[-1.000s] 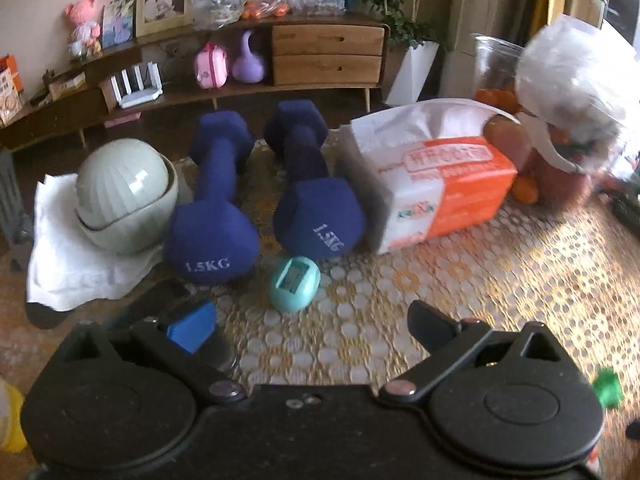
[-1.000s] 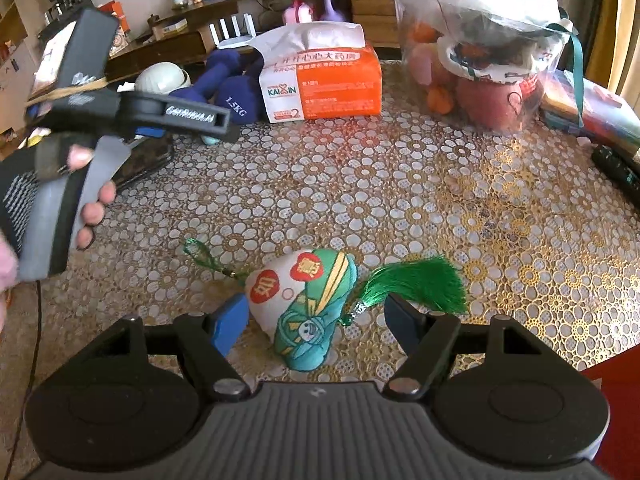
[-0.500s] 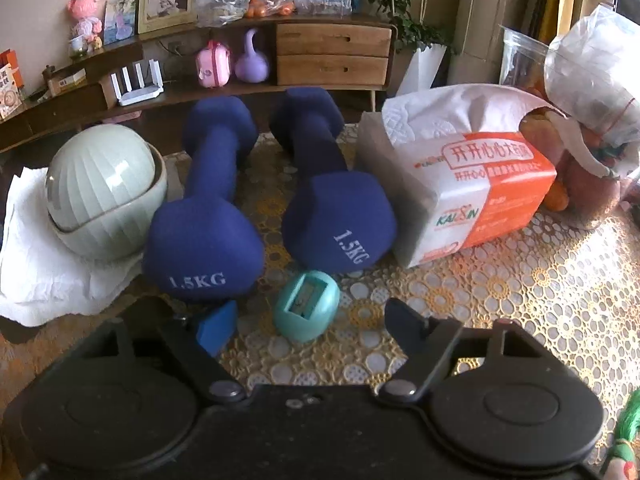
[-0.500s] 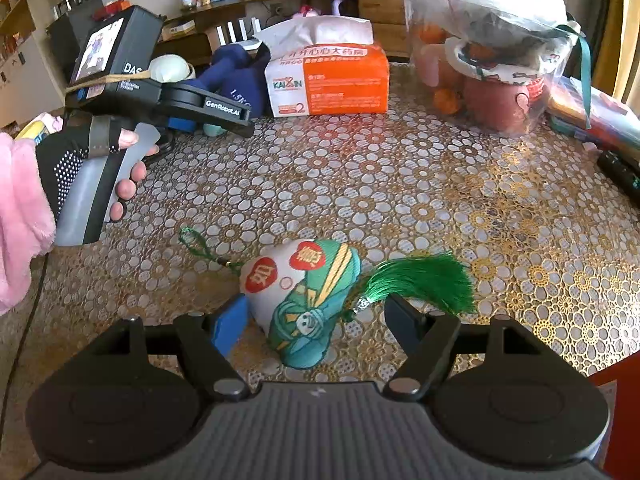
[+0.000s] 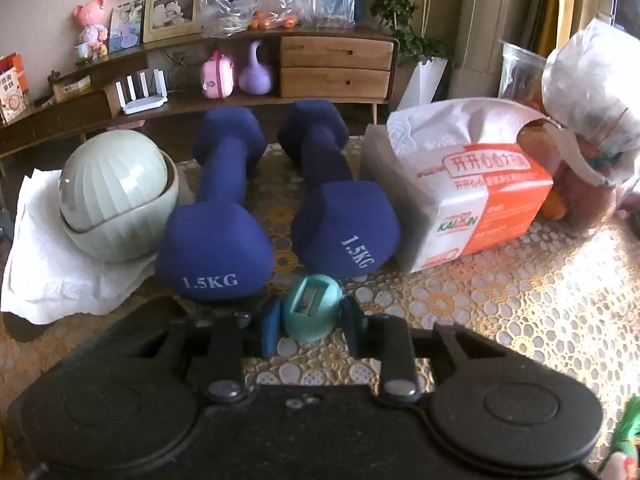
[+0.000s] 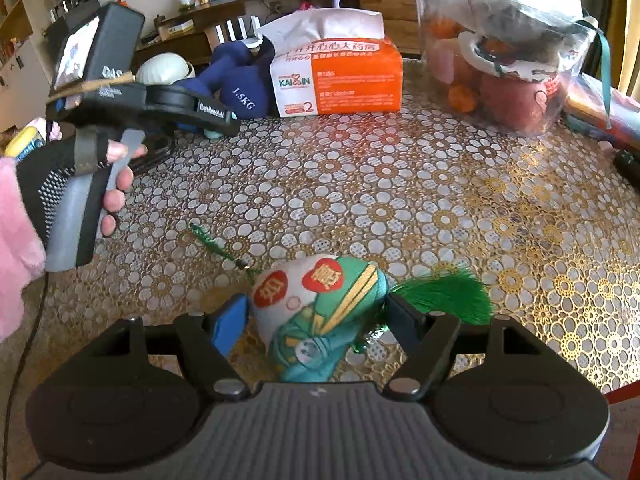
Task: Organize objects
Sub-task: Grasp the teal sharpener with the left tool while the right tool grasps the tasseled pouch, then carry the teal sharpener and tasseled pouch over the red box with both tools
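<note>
My left gripper [image 5: 311, 326] is shut on a small teal pencil sharpener [image 5: 311, 307], which sits on the table right in front of two blue 1.5KG dumbbells [image 5: 216, 216] [image 5: 340, 208]. My right gripper [image 6: 316, 320] is open, its fingers on either side of a green and white fabric sachet [image 6: 320, 312] with a green tassel [image 6: 444, 294] lying on the tablecloth. The left gripper also shows in the right wrist view [image 6: 212, 120], held by a gloved hand.
An orange tissue pack [image 5: 472, 196] stands right of the dumbbells. A pale green round container [image 5: 116, 196] rests on a white cloth [image 5: 48, 276] at left. Plastic bags of fruit [image 6: 504, 40] stand at the back right. A floral lace cloth [image 6: 400, 184] covers the table.
My left gripper moved forward to the sharpener and closed on it. My right gripper moved closer around the sachet and stays open.
</note>
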A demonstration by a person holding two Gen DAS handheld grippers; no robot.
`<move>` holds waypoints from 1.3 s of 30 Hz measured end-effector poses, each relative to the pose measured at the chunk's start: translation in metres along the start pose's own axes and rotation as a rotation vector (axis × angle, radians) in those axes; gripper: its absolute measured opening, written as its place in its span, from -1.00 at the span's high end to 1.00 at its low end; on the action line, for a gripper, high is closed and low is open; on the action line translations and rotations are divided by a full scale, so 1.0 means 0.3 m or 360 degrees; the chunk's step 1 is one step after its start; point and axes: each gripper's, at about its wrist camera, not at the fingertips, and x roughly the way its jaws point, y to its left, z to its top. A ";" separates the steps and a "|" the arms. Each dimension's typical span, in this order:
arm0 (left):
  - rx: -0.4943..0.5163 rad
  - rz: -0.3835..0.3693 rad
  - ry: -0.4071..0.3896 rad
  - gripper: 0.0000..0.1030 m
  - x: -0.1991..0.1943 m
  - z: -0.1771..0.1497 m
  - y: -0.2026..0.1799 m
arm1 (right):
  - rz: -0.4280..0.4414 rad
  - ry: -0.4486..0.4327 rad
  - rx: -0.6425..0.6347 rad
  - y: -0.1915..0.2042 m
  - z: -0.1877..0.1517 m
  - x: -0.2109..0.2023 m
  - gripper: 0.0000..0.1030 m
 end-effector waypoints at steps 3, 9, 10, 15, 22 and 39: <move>0.0038 0.0005 -0.0007 0.41 -0.001 -0.006 -0.013 | -0.0006 0.0000 -0.0016 0.008 -0.003 0.002 -0.38; 0.0061 -0.0045 0.0010 0.41 -0.019 -0.019 -0.041 | -0.0001 -0.0022 -0.0002 -0.003 -0.016 -0.028 -0.24; 0.0071 -0.0049 0.0019 0.41 -0.026 -0.023 -0.049 | 0.0006 -0.0022 0.0005 -0.005 -0.018 -0.035 -0.24; 0.0099 -0.0099 0.0073 0.41 -0.085 -0.044 -0.093 | 0.0014 -0.0017 0.0017 -0.006 -0.037 -0.099 -0.24; 0.0137 -0.0199 0.0099 0.41 -0.237 -0.094 -0.156 | 0.0026 -0.0046 0.0026 0.001 -0.071 -0.259 -0.24; 0.0257 -0.0365 0.0134 0.41 -0.675 -0.234 -0.332 | 0.0017 -0.0219 0.0049 -0.017 -0.239 -0.708 -0.24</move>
